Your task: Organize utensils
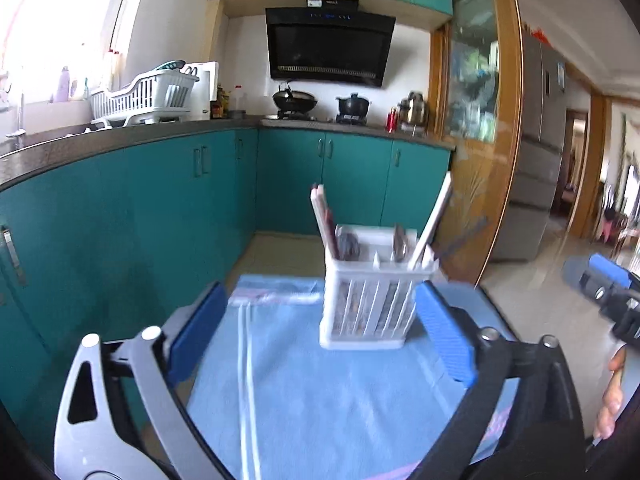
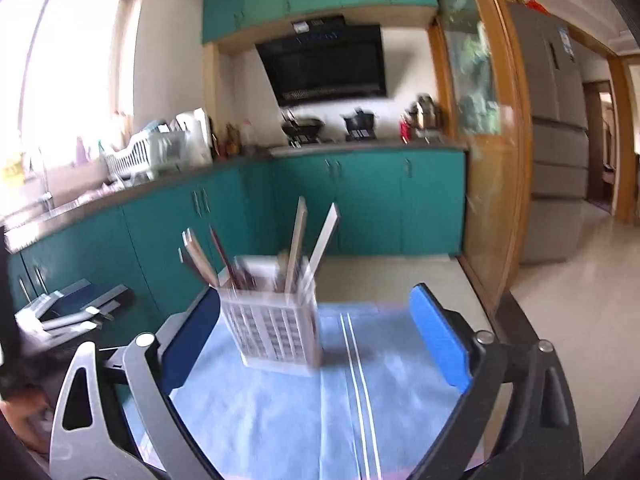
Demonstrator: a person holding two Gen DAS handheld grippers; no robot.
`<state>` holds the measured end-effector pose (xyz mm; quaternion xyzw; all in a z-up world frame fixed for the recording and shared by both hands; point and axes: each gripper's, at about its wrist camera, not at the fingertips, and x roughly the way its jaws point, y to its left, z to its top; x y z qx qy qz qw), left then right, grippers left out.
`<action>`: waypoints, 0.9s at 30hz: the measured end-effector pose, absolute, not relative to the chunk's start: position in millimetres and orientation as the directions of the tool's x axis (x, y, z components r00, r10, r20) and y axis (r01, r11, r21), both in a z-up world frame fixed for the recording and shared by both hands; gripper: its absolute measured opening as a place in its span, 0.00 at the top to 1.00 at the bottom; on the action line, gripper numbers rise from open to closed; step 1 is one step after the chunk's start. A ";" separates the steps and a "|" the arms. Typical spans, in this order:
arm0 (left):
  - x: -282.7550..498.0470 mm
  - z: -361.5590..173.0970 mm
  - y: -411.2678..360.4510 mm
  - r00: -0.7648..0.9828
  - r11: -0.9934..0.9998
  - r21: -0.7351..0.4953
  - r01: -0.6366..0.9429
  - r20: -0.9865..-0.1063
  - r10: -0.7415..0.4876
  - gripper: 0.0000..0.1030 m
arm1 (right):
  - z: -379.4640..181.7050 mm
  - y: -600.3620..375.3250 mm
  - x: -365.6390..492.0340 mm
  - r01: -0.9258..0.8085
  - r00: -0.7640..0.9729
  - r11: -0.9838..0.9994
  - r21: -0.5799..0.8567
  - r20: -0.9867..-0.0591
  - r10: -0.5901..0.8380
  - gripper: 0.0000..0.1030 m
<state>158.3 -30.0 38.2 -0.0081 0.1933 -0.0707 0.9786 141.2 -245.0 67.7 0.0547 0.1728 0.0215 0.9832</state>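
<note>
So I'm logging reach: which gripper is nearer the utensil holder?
Too close to call. The holder stands ahead of both open grippers, right of centre before the left, left of centre before the right.

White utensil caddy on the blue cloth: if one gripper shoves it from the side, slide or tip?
Probably tips. The utensil caddy is taller than its base is wide, and the chopsticks stick well above its rim, likely raising the weight. The blue cloth may bunch instead of letting it slide. The slatted plastic looks light and stiff, so it should hold its shape.
</note>
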 end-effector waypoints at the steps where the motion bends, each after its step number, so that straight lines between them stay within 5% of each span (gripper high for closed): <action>1: 150.4 34.0 -31.1 0.915 0.991 -0.027 0.129 -0.382 -0.130 0.06 | 53.3 -244.4 133.9 -0.007 0.929 0.993 0.120 -0.368 0.051 0.07; 7: 108.9 15.5 -38.7 0.883 0.989 0.018 0.145 -0.454 -0.121 0.04 | 25.1 -232.8 107.5 0.030 0.884 0.997 0.073 -0.468 0.008 0.03; 27: 78.1 22.2 -34.8 0.886 0.989 0.032 0.141 -0.450 -0.112 0.04 | 30.9 -217.4 79.3 0.046 0.893 0.999 0.012 -0.448 -0.036 0.03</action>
